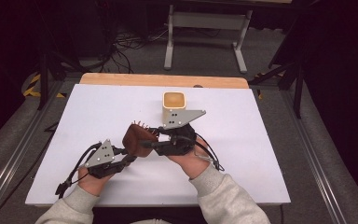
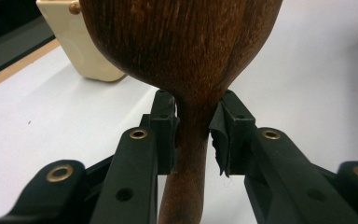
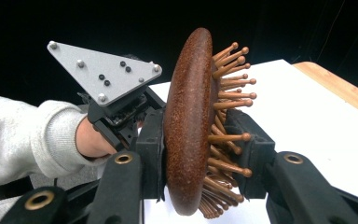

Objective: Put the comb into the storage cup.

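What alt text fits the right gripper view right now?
A wooden brush stands edge-on between the right gripper jaws, one jaw on its back, the other among its pins. Behind it the left gripper, topped by a grey plate, is held by a hand in a grey sleeve over the white table.

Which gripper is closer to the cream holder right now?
Right. The right gripper sits just in front of the cream holder, clamping the brush head; the left gripper holds the handle, farther back toward the person.

Overhead forward-down view; two gripper-mounted close-ups, sharing the hairbrush (image 1: 139, 139).
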Available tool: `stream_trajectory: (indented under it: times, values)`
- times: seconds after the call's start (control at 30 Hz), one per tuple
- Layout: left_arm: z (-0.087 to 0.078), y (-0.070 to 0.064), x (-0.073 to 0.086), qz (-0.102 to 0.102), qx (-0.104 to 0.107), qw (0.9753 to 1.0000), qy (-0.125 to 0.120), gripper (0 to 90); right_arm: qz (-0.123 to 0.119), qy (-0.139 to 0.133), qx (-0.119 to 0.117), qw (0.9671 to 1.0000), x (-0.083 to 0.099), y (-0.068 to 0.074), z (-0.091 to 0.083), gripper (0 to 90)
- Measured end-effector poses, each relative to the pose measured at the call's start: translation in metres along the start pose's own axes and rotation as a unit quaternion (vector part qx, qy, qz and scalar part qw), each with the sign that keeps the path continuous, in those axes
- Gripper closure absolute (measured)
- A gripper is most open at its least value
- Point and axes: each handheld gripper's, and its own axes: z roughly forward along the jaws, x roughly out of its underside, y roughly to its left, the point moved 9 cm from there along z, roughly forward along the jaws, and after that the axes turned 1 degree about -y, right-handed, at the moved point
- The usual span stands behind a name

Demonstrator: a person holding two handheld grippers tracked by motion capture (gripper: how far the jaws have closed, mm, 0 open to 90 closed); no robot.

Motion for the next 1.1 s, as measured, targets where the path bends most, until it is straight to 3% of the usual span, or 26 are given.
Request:
stream_trajectory:
  times: [0.17, 0.37, 0.4, 0.57, 0.77, 1.07, 1.1]
  values:
    - [-0.001, 0.001, -0.003, -0.008, 0.005, 0.9998, -0.015, 69.8, -0.008, -0.001, -0.002, 1.0000, -0.007, 0.002, -0.003, 61.1]
    - [-0.003, 0.003, -0.005, -0.027, 0.010, 0.9992, -0.030, 55.8, -0.015, -0.001, 0.006, 0.9999, -0.013, 0.000, -0.007, 61.1]
    - [-0.004, 0.005, -0.006, -0.027, 0.008, 0.9990, -0.035, 45.8, -0.020, -0.005, 0.012, 0.9997, -0.017, -0.001, -0.012, 61.1]
    - [-0.006, 0.009, -0.010, -0.035, 0.006, 0.9976, -0.060, 22.8, -0.030, -0.007, 0.021, 0.9993, -0.027, -0.004, -0.021, 61.1]
    - [-0.010, 0.018, -0.010, -0.070, 0.002, 0.9947, -0.076, 6.3, -0.039, -0.013, 0.034, 0.9986, -0.040, -0.009, -0.033, 61.0]
    - [-0.020, 0.029, -0.006, -0.086, -0.007, 0.9922, -0.091, 2.3, -0.043, -0.020, 0.056, 0.9973, -0.056, -0.020, -0.051, 61.0]
    - [-0.022, 0.032, -0.004, -0.094, -0.006, 0.9909, -0.096, 2.6, -0.044, -0.021, 0.060, 0.9970, -0.060, -0.023, -0.055, 61.0]
